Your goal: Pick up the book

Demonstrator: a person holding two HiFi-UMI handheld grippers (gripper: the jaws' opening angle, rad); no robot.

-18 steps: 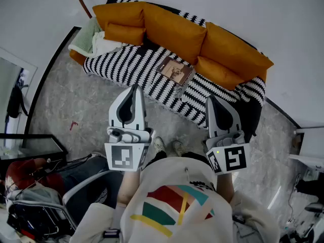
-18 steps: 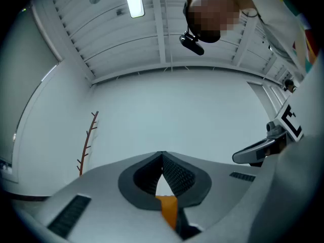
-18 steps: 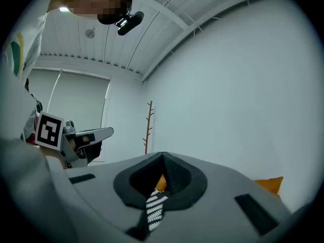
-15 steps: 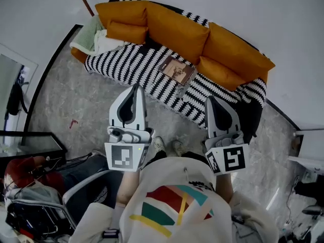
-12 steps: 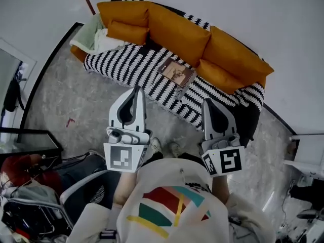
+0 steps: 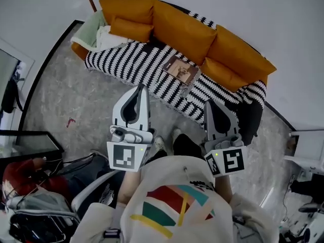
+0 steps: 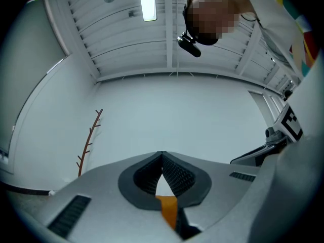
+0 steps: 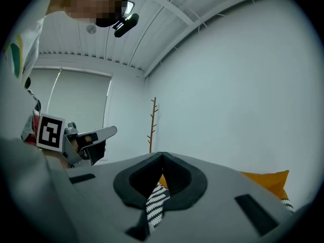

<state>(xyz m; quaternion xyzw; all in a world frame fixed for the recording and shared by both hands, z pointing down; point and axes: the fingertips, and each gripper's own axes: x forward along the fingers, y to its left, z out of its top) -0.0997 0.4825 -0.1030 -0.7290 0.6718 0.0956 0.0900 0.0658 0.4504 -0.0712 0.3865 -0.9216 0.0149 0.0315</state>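
A brown-covered book (image 6: 181,70) lies flat on the black-and-white striped throw of the sofa (image 6: 126,59), near its middle, in front of the orange back cushions (image 6: 183,29). My left gripper (image 6: 141,87) is held over the floor short of the sofa, tips together, nothing between them. My right gripper (image 6: 207,104) hangs to the right at a similar distance from the book, also shut and empty. In the left gripper view the jaws (image 7: 162,155) meet against a white wall. The right gripper view shows closed jaws (image 8: 162,156) with striped fabric beyond.
Grey marble floor (image 6: 66,100) lies between me and the sofa. A pale green cloth (image 6: 93,32) is piled at the sofa's left end. A chair and bags (image 6: 35,191) crowd the lower left. A bare branch-shaped coat stand (image 8: 153,123) stands by the wall.
The sofa and book have shifted slightly in the head view as I stepped closer; a foot now shows between the grippers. Both grippers stay shut.
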